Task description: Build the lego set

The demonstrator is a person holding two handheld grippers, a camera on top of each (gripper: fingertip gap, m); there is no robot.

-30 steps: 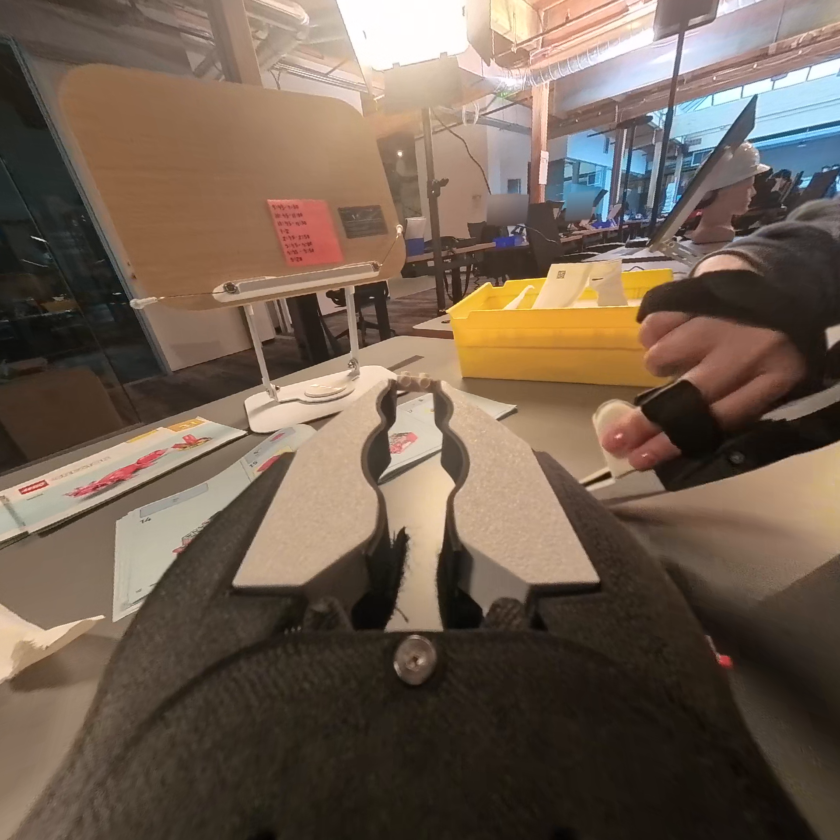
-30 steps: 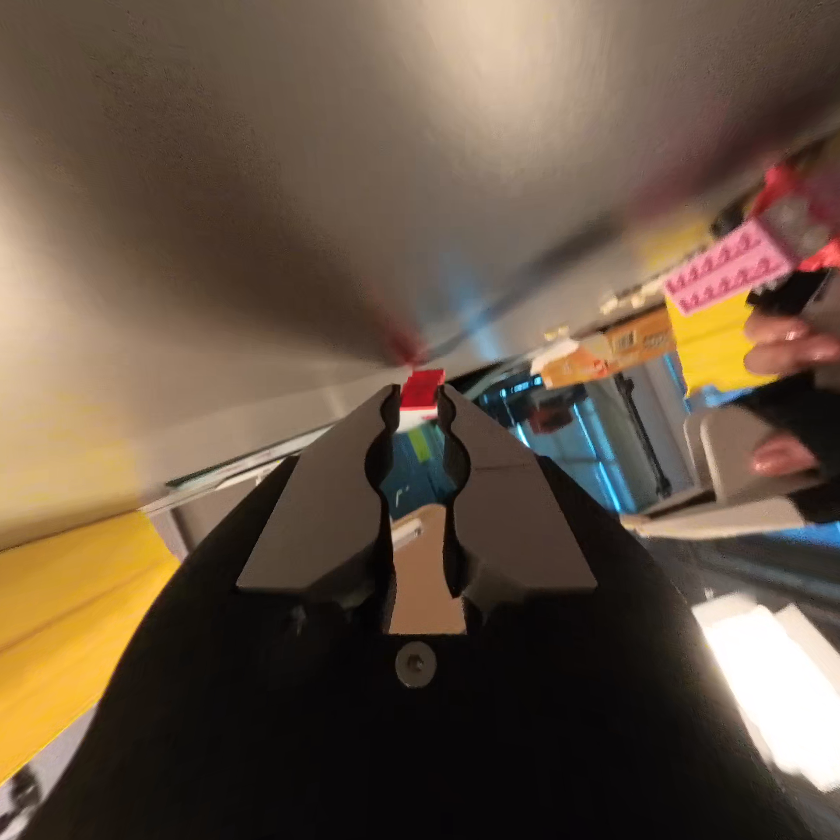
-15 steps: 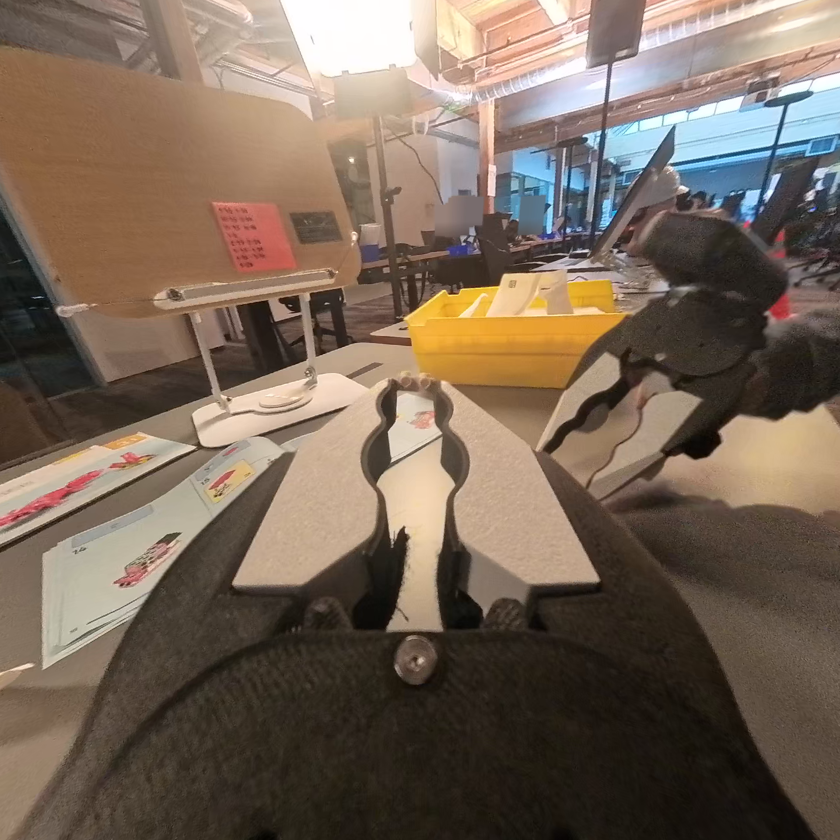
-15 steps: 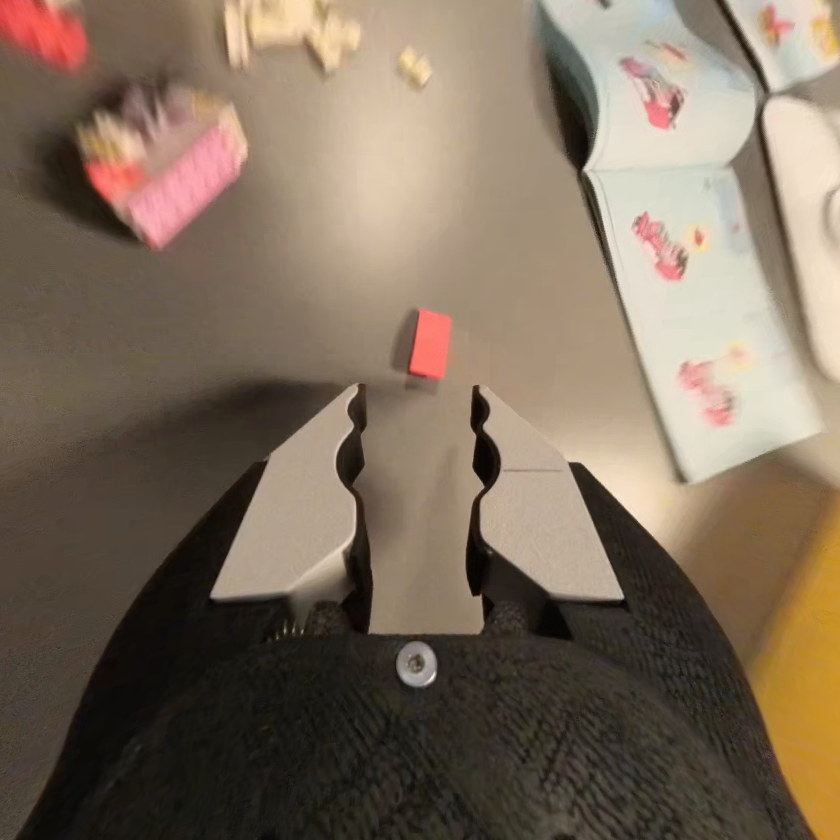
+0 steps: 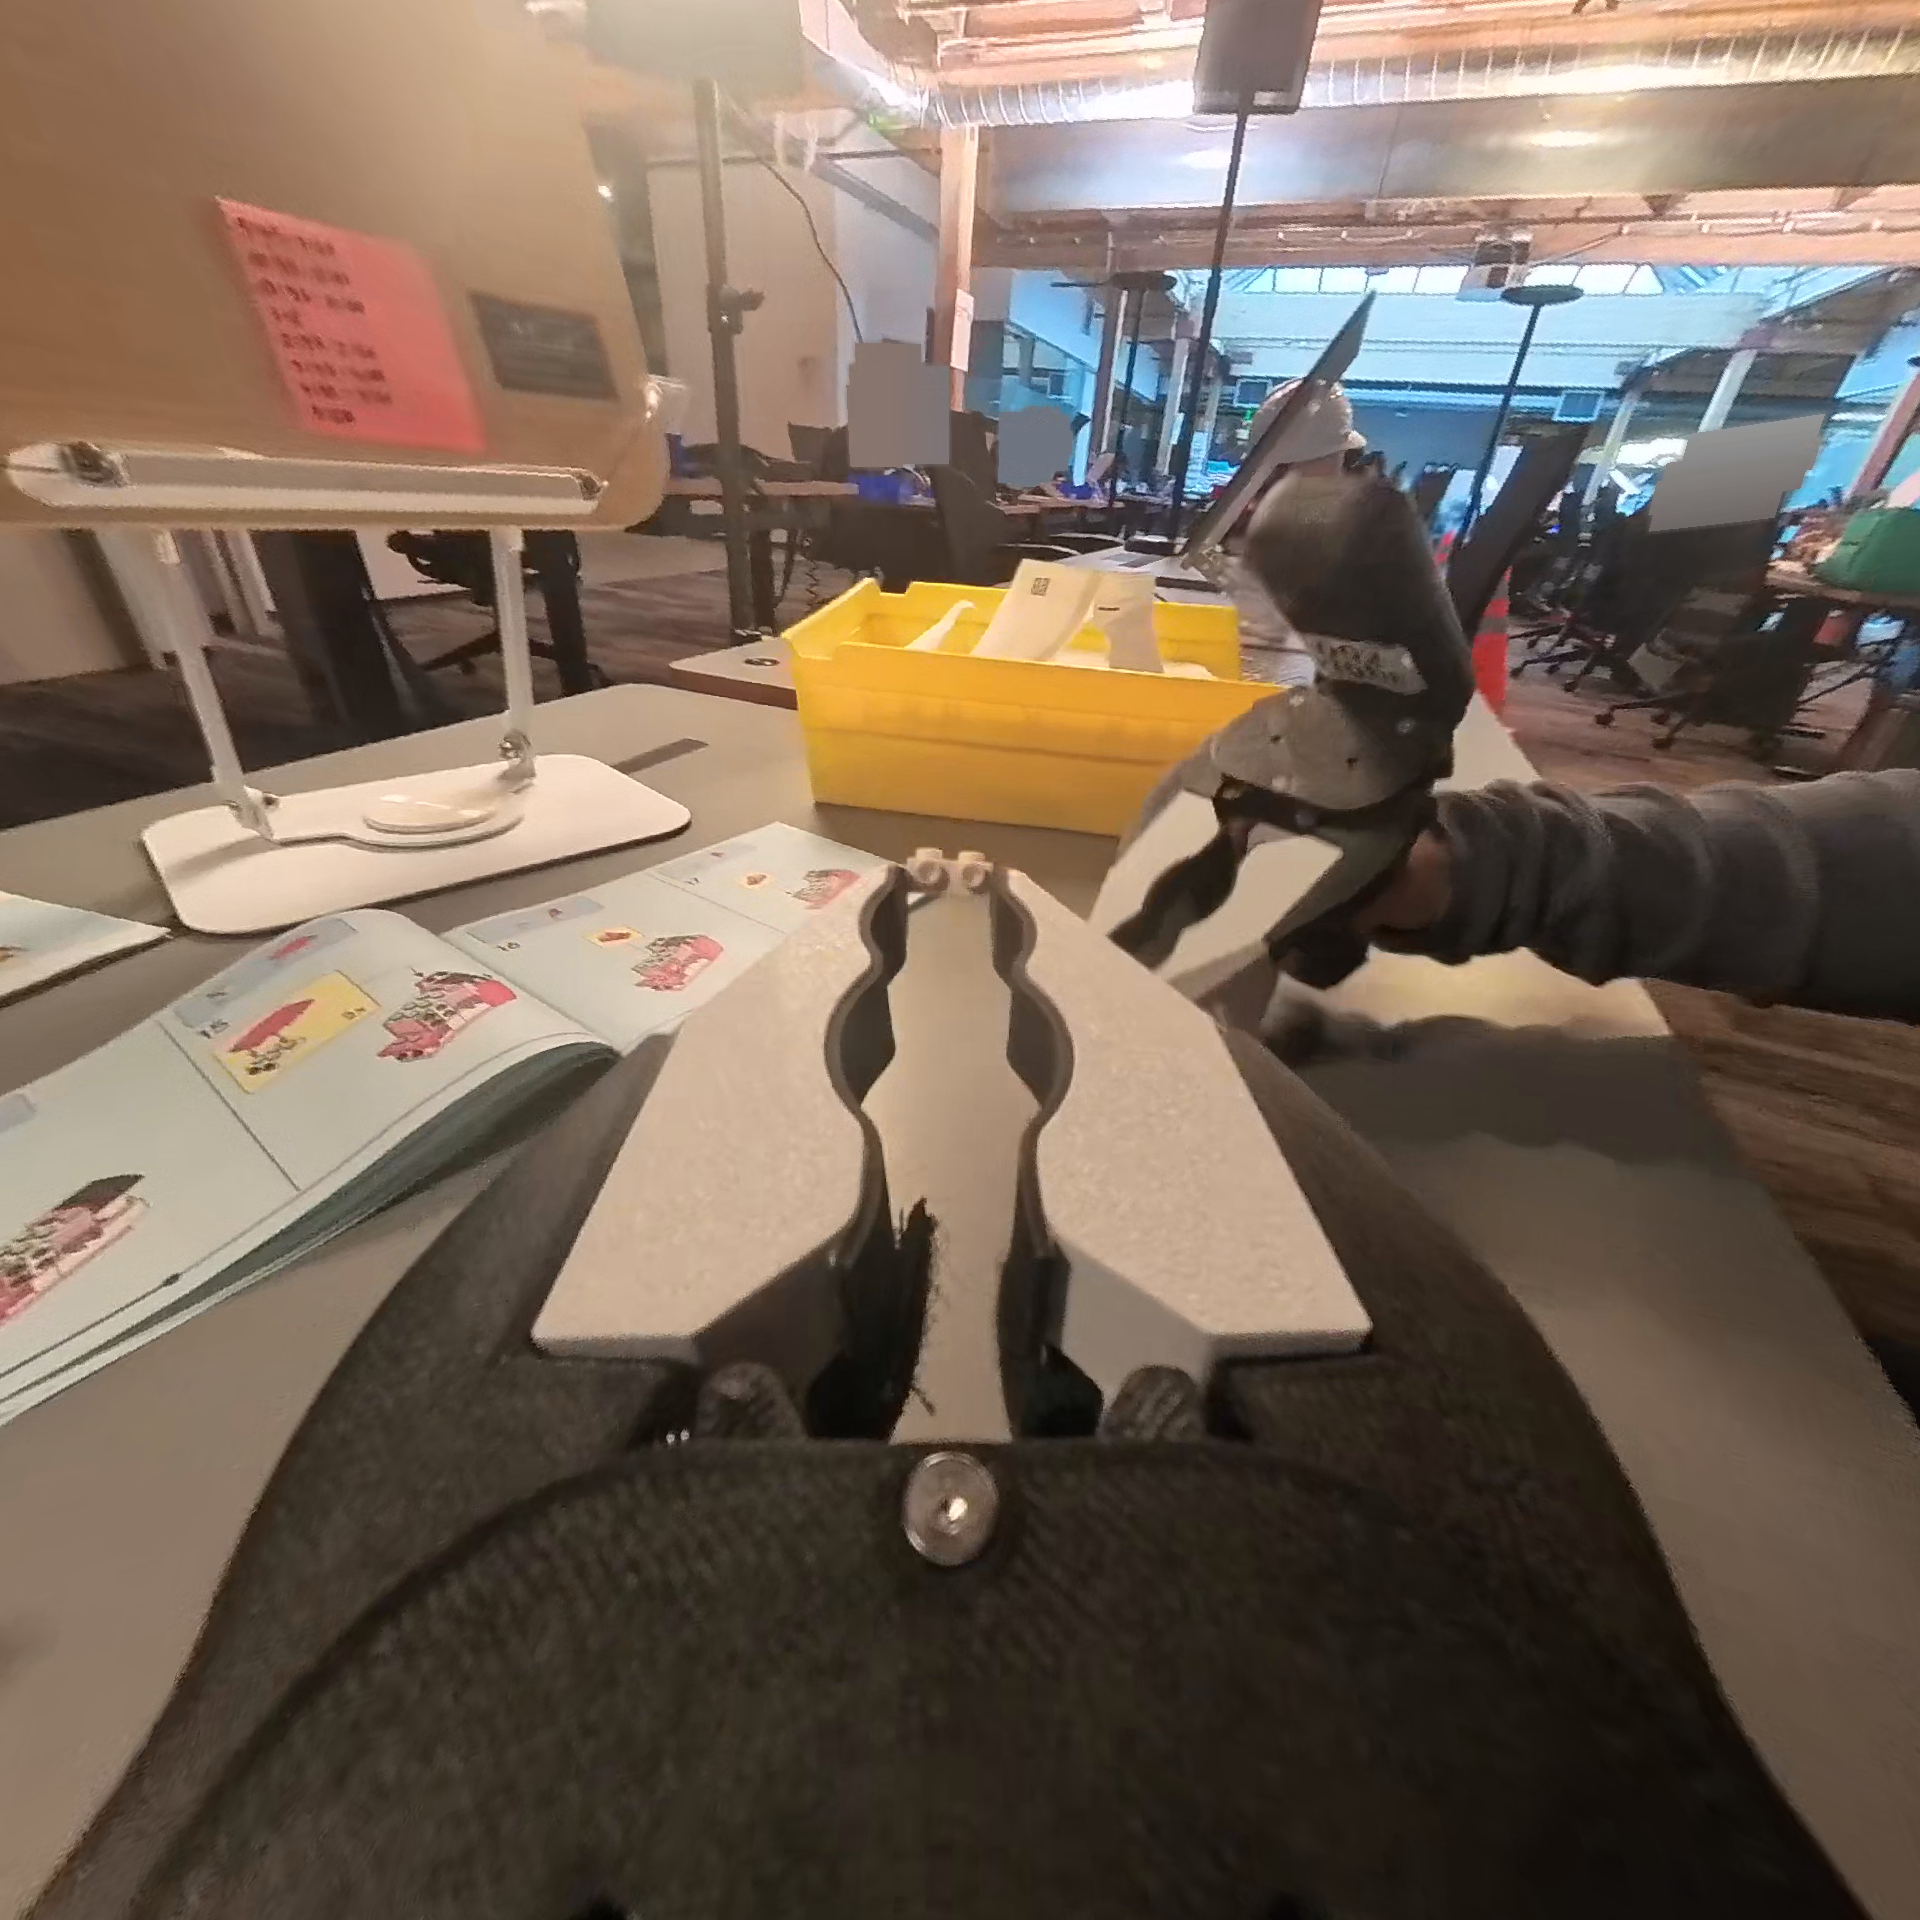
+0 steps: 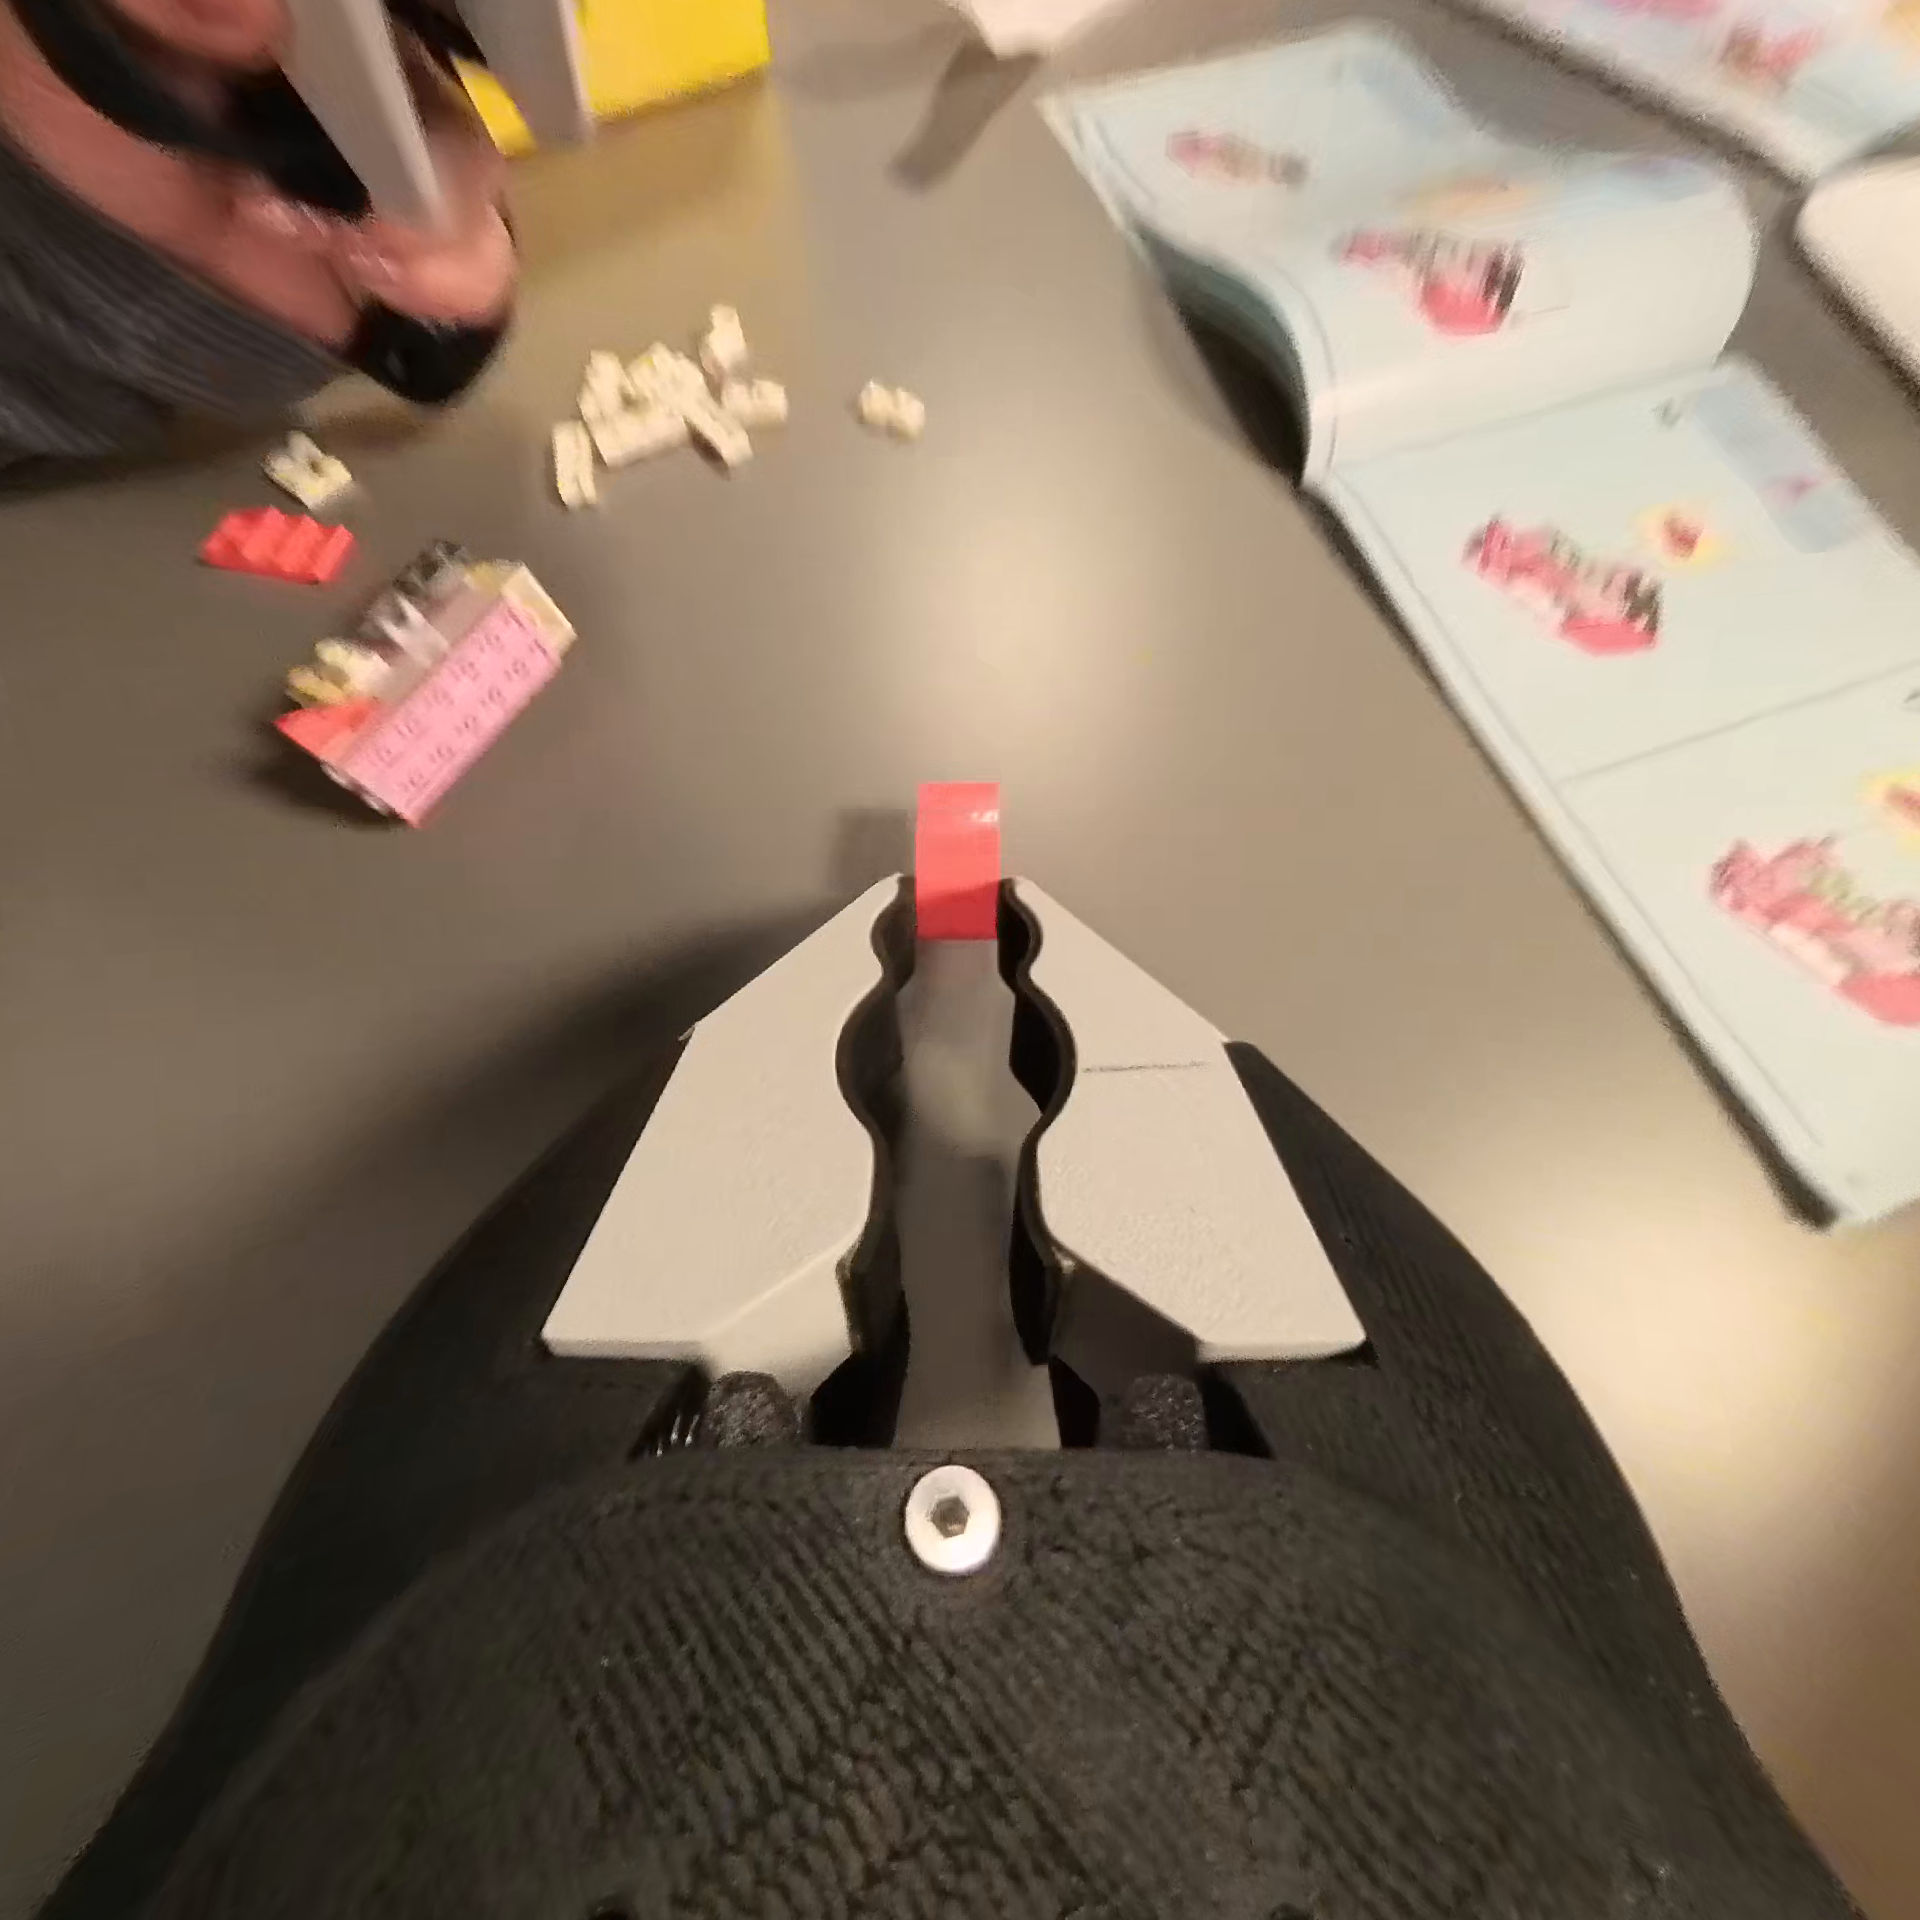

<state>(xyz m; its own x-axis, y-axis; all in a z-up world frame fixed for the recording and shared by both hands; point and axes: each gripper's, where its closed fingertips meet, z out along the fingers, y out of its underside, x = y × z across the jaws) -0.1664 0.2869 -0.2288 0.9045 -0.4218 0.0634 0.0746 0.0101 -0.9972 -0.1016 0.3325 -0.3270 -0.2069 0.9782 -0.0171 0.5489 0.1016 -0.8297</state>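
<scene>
My left gripper (image 5: 948,881) is shut on a small cream brick (image 5: 948,869) with two studs, held at the fingertips above the grey table (image 5: 1455,1195). My right gripper (image 6: 958,896) is shut on a small red brick (image 6: 958,857), close over the table (image 6: 1039,623). In the left wrist view the right gripper's fingers (image 5: 1174,914) point down to the table on the right. A pink and red part-built model (image 6: 426,696) lies left of the right gripper.
A red plate (image 6: 278,545) and a heap of cream bricks (image 6: 665,416) lie beyond the model. An open instruction booklet (image 6: 1558,520) lies at the right. A yellow bin (image 5: 1018,727) and a white book stand (image 5: 416,821) stand farther back. The tips of one gripper are about 12 centimetres away from the tips of the other. Between my left fingertips and the red plate (image 6: 278,545) there is roughly 15 centimetres.
The right gripper held the red brick, opened and left it lying on the table, then shut on it once more. The left gripper kept its cream brick and swung right.
</scene>
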